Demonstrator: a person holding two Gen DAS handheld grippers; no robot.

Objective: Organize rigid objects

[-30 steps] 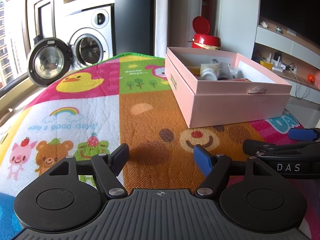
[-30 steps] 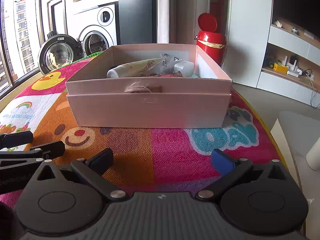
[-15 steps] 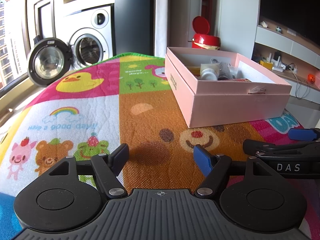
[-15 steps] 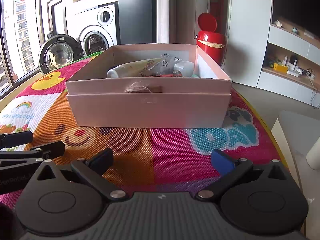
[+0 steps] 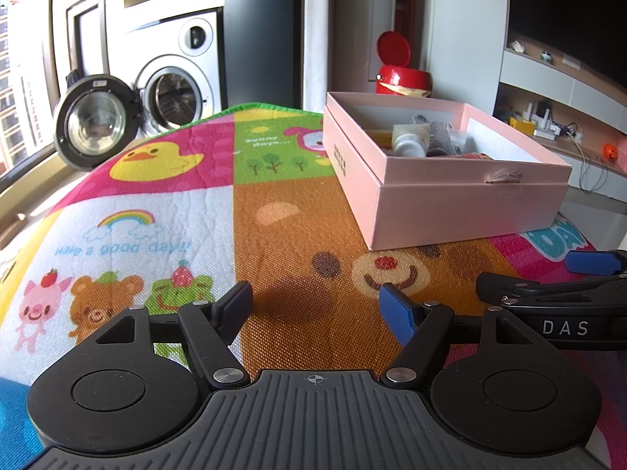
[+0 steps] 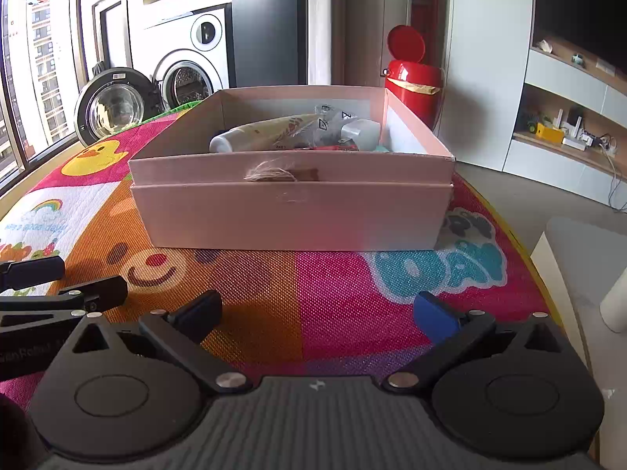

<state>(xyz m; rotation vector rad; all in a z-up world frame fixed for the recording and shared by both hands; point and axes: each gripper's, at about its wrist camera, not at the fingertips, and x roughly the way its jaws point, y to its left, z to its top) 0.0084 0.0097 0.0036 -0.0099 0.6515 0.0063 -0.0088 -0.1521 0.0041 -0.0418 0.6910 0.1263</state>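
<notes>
While the left tongs (image 5: 315, 307) rest spread and empty low over the play mat (image 5: 164, 211), the left wrist view shows the pink box (image 5: 450, 199) ahead to the right, a white capped tube (image 5: 409, 141) among its clutter.

From the right wrist view, the right tongs (image 6: 317, 311) gape empty before the box (image 6: 292, 211). Its tube (image 6: 266, 133) looks light, smooth, slightly squashy; I'd pinch it across the firm cap end.

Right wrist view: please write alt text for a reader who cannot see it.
An open pink box sits on a colourful cartoon play mat, holding a white tube and other small items. The right claw is open and empty in front of it; the left claw's fingers show at left.
</notes>
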